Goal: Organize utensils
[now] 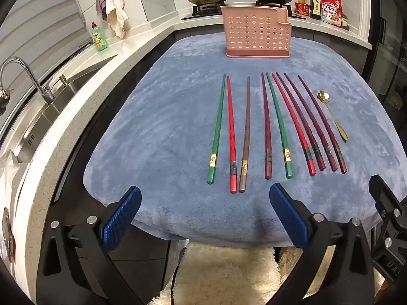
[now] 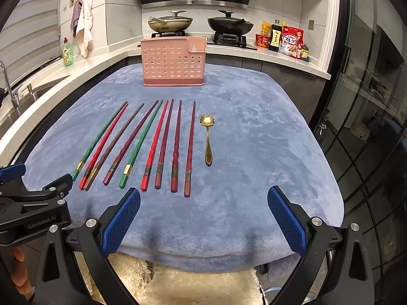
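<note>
Several chopsticks lie side by side on a blue cloth [image 1: 157, 132] [image 2: 254, 152]: green [image 1: 217, 129] [image 2: 100, 141], red [image 1: 231, 134], brown [image 1: 245, 134] and dark red [image 2: 189, 150] ones. To their right rests a gold spoon [image 1: 333, 115] [image 2: 208, 139] with a flower-shaped bowl. At the cloth's far edge a pink perforated utensil holder [image 1: 255, 31] [image 2: 173, 61] stands upright. My left gripper [image 1: 204, 216] hovers open over the near edge, below the chopsticks' butt ends. My right gripper [image 2: 203, 216] is open too, near the front edge, with nothing between its fingers.
A steel sink with a faucet [image 1: 28, 78] and a green soap bottle [image 1: 99, 38] line the counter at left. Two lidded pans [image 2: 170, 23] [image 2: 230, 24] sit on the stove behind the holder, with food packets [image 2: 290, 40] to the right. A fluffy white seat [image 1: 223, 274] lies below the table's edge.
</note>
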`<state>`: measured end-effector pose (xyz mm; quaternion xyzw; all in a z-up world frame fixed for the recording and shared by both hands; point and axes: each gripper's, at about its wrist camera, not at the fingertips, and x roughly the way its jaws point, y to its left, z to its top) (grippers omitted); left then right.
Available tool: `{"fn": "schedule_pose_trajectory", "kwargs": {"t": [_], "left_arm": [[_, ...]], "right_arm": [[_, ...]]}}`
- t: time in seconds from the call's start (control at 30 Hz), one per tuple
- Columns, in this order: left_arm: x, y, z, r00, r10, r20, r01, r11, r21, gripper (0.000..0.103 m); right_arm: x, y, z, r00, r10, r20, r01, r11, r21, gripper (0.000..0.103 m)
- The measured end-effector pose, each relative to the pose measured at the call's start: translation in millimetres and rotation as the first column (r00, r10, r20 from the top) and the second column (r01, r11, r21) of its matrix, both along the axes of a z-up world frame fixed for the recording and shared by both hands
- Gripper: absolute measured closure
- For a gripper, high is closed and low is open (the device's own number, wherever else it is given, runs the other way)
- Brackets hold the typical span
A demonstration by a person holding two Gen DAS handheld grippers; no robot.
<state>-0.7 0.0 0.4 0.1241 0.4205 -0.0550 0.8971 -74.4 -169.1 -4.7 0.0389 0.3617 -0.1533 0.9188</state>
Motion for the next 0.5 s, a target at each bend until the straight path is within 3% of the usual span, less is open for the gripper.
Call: {"fn": "schedule_pose_trajectory", "kwargs": {"t": [0.5], "left_arm": [[0.7,3.8,-3.7,1.000,0.009,-0.029,-0.010,1.000,-0.011,0.007]], "right_arm": [[0.3,-1.5,-0.8,1.000,-0.013,-0.003,0.013,1.000,0.020,0.007]]}}
